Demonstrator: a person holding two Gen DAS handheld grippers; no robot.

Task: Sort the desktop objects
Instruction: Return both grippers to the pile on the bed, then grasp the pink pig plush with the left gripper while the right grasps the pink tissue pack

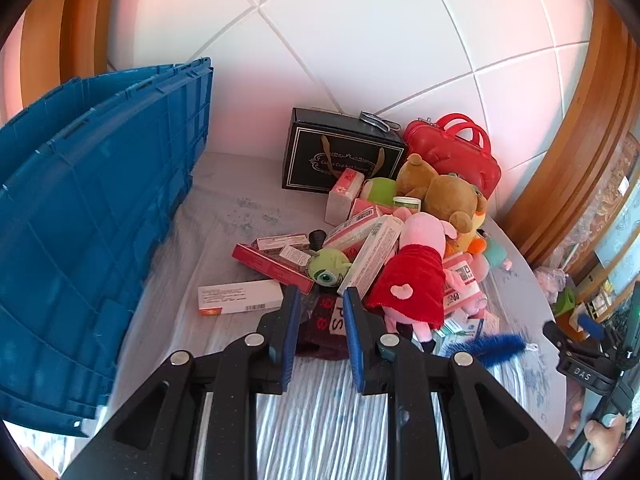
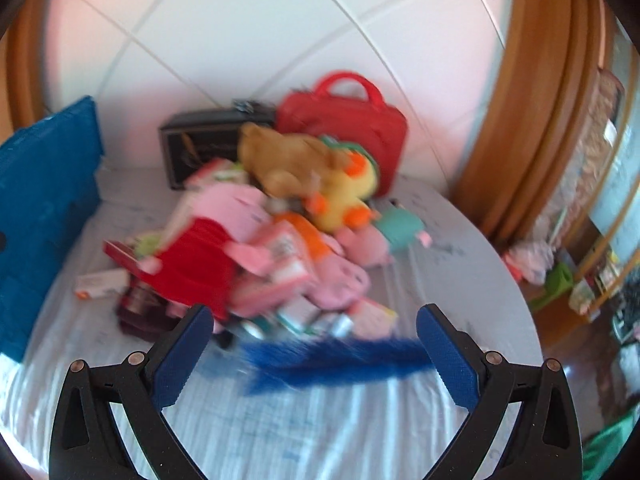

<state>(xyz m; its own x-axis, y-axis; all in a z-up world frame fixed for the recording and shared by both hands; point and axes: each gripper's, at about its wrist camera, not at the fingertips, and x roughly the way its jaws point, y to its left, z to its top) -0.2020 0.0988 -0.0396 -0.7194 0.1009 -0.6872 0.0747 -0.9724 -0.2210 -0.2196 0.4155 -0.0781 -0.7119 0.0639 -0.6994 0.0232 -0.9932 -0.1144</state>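
Note:
A heap of toys and cartons lies on the cloth-covered table. In it are a pink pig plush in a red dress, a green one-eyed plush, a brown bear and several medicine boxes. My left gripper hovers just before the heap, its jaws a narrow gap apart and empty, over a dark maroon item. My right gripper stands wide open with nothing gripped, above a blue bristle brush that lies on the cloth; this view is blurred.
A big blue crate stands along the left. A black gift box and a red handbag lean on the tiled wall behind the heap. A white carton lies apart. The table's rounded edge curves at right.

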